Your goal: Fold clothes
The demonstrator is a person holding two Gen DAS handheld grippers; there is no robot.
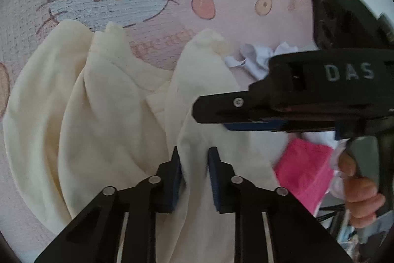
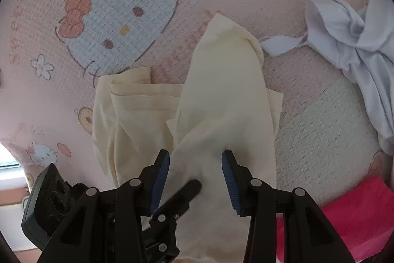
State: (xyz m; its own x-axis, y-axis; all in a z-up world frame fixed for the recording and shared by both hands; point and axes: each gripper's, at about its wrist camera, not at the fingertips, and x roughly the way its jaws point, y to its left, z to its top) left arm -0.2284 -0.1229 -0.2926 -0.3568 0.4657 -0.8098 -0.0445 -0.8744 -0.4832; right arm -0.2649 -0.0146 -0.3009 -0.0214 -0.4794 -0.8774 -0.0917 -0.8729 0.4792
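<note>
Left wrist: left gripper [image 1: 194,176] pinches cream garment [image 1: 103,115].

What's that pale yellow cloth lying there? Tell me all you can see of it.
The cream garment is a thin, soft-looking fabric, plain and creased, bunched in long folds on the pink cartoon-cat sheet. Seamed edges show near its far end. The left gripper is pinched on a fold of it, while the right gripper stands open over it. What kind of garment it is cannot be told.
</note>
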